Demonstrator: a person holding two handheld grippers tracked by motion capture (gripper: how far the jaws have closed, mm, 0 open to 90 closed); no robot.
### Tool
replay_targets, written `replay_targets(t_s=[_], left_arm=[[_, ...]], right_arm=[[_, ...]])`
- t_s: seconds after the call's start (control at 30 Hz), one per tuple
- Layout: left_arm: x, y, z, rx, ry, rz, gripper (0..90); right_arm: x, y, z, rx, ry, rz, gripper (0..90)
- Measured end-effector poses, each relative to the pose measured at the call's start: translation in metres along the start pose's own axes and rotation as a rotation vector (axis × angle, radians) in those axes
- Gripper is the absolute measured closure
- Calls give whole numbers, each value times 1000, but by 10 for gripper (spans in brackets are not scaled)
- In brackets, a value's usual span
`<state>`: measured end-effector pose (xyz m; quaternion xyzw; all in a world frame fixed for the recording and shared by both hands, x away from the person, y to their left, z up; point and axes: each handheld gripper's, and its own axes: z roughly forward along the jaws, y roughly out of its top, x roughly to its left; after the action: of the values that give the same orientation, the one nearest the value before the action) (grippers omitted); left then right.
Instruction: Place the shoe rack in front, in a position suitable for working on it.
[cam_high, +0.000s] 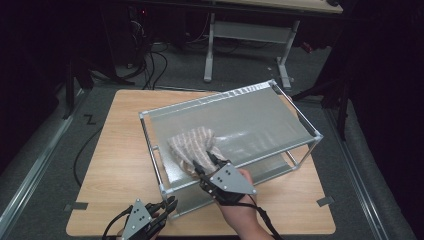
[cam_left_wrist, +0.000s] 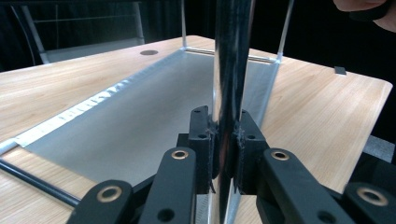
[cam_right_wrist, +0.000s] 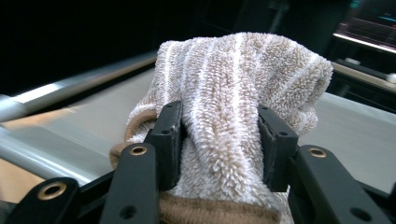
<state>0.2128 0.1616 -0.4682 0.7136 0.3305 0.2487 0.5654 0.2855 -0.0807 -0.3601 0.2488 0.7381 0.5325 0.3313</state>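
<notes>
- We're gripping the towel (cam_right_wrist: 233, 93) with the right gripper (cam_high: 206, 162) — jaws partly closed, pads pressing into the pile on both sides, so it's held.
- Towel is sitting on the top shelf of the rack (cam_high: 300, 117), near the front-left part, bunched in a lump under the gripper.
- We're clamping the rack's front corner post (cam_left_wrist: 229, 70) with the left gripper (cam_high: 170, 204) — jaws closed tight on the metal, bracing the frame against the table (cam_high: 110, 150).
- Step in hand, as we're reading it: wiping the shelf with the towel while steadying the rack.
- Doing it well: keeping the left clamp firm and low on the post so the frame isn't sliding or tipping under wipe pressure.
- Keeping the towel pressed flat to the shelf, dragging in straight overlapping strokes, not lifting the bunch off the surface.
- Watching the right grip — the pads are biting thick pile only, so a hard push could be pulling the towel out.
- Towel's long axis: in the high view it's running diagonally, from the gripper at the front up and left toward the rack's far-left side; stripes are following roughly that line.
- Free end is pointing away from us; gripped end is the near one.
- Rack's long axis is running left-front to right-back across the table.
</notes>
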Motion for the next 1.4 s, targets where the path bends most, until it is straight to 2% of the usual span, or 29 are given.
replay_targets(t_s=[0.17,0.5,0.73,0.9,1.0,1.1,1.23,1.4], left_arm=[[1,-1,-1,-9,10,-2,802],[4,-3,-3,-17,25,-12,801],[6,-3,-4,-19,33,-17,801],[7,-4,-5,-21,38,-20,801],[7,-4,-5,-22,39,-21,801],[7,-4,-5,-24,37,-22,800],[7,-4,-5,-23,33,-24,800],[8,-4,-5,-27,29,-29,800]], right_arm=[[-34,-11,-9,17,-87,18,581],[-115,-36,-32,61,-293,62,570],[-162,-49,-49,89,-419,95,553],[-189,-55,-63,109,-493,123,553],[-198,-55,-73,105,-523,134,549],[-199,-54,-82,85,-532,136,545],[-199,-59,-81,97,-515,151,543],[-197,-61,-78,85,-494,180,545]])
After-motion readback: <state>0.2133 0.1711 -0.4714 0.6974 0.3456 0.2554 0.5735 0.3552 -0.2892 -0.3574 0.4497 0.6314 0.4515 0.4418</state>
